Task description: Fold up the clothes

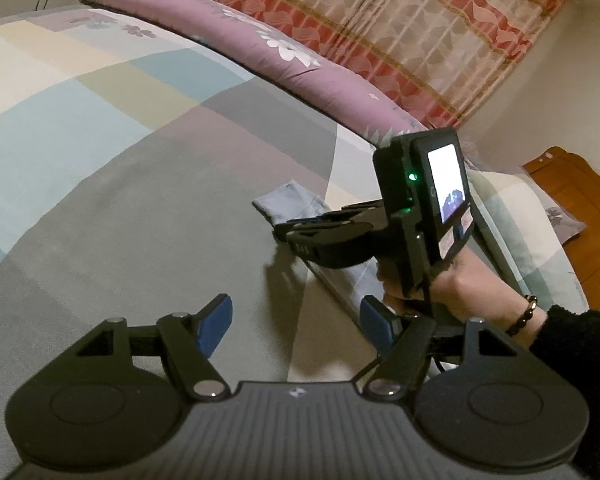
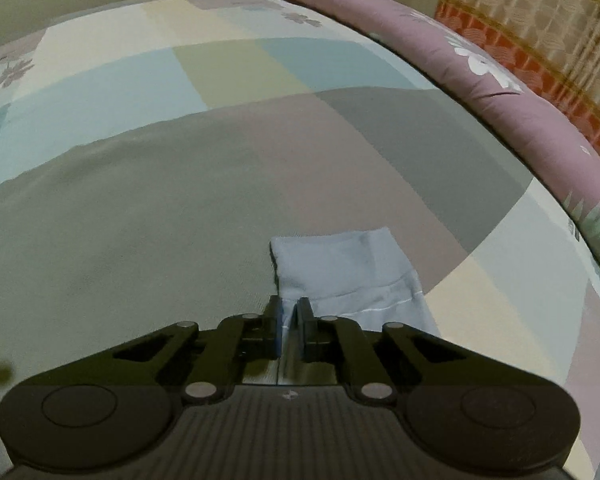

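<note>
Garment, pale blue and narrow, is laid flat on the bed, on the grey patch of the patchwork cover, nearer the side edge where the purple floral bolster runs. Long axis is seen running from the right gripper away toward the bolster side, with the squared-off folded or hemmed end pointing away from the fingers. Near end is lost under the right gripper body, so full length cannot be told.

Right fingers are nearly closed, with a thin pinch of the blue cloth's left edge apparently caught between them; a firm hold is judged likely but cannot be confirmed. In the left wrist view the right gripper is seen lying directly over the garment, held by a hand with a beaded bracelet.

Left gripper is held wide open, nothing between its blue pads, off to the garment's left side and apart from it. Right hand is clearly the nearer one. Next fold is judged to be carried along the long axis, near end toward far end.
</note>
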Action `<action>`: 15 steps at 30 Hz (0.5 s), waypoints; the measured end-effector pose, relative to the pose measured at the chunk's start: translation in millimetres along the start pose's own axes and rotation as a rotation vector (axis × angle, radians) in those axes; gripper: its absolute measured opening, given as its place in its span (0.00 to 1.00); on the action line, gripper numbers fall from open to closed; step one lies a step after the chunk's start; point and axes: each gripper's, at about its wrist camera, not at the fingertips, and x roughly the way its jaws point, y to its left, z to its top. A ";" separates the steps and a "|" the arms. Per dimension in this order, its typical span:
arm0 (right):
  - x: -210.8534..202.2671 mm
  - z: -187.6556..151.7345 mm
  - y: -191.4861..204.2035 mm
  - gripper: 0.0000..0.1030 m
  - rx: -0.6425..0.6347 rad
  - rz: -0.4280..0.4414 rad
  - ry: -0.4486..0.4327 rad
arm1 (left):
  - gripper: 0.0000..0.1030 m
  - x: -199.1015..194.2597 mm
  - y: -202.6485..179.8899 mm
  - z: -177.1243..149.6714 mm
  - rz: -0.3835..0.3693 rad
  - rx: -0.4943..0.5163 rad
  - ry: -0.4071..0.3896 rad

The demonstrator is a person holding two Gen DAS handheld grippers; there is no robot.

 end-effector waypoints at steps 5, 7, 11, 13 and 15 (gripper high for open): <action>-9.9 3.8 -11.6 0.08 0.111 0.180 -0.053 | 0.69 -4.8 0.9 0.7 -0.016 -0.002 -0.011; -13.7 6.1 -9.6 0.10 0.121 0.301 -0.059 | 0.69 -6.6 -0.8 0.1 -0.025 0.003 -0.015; -26.6 7.3 -0.7 0.20 0.086 0.368 -0.082 | 0.69 -3.7 -4.7 0.3 -0.036 0.011 -0.009; -36.2 2.5 -5.3 0.20 0.070 0.339 -0.086 | 0.69 -2.3 -7.8 0.2 -0.038 0.019 -0.006; -47.7 -6.3 -15.1 0.20 0.062 0.304 -0.085 | 0.69 -1.5 -11.4 0.5 -0.046 0.029 -0.005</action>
